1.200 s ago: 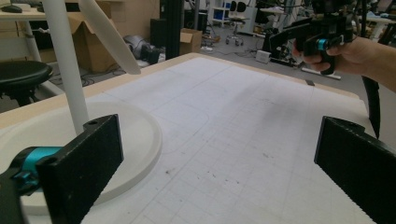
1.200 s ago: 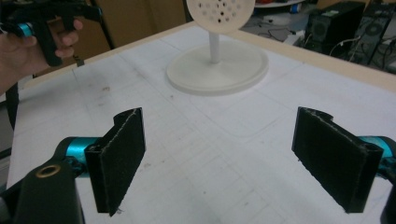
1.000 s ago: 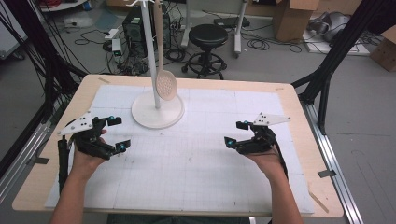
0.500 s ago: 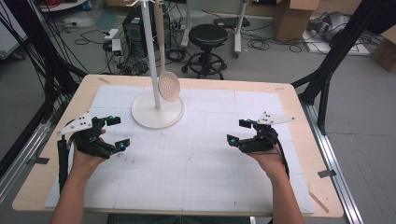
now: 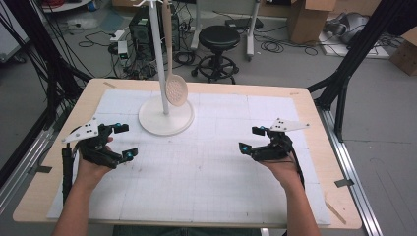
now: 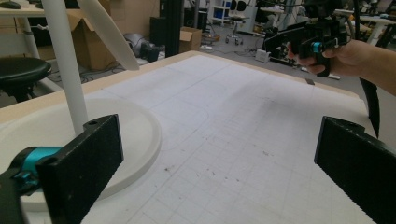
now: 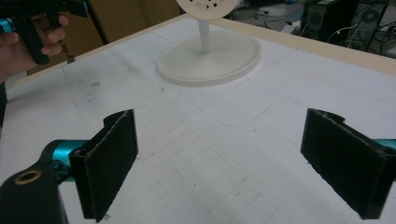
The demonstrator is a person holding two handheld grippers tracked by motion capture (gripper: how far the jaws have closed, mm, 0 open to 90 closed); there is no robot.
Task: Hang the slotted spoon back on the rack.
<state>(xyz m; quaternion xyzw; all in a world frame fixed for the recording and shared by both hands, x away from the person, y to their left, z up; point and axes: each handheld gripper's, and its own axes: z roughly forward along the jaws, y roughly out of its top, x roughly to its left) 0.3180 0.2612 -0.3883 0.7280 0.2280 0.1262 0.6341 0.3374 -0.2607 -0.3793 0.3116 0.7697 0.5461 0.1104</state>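
A white stand with a round base (image 5: 165, 118) and a thin pole (image 5: 157, 54) sits at the back middle of the table. A pale slotted spoon (image 5: 175, 90) hangs from it, head down. My left gripper (image 5: 125, 141) hovers open at the left, just in front of the base, with nothing between its jaws. My right gripper (image 5: 250, 139) is open at the right, also empty, pointing toward the middle. In the left gripper view the open gripper (image 6: 219, 158) frames the mat, with the base (image 6: 130, 135) at left. In the right gripper view the gripper (image 7: 224, 158) faces the base (image 7: 210, 58).
A white gridded mat (image 5: 206, 182) covers most of the wooden table (image 5: 314, 113). Black frame posts (image 5: 344, 78) stand at the table's sides. Behind the table are a black stool (image 5: 219, 39), cables and cardboard boxes on the floor.
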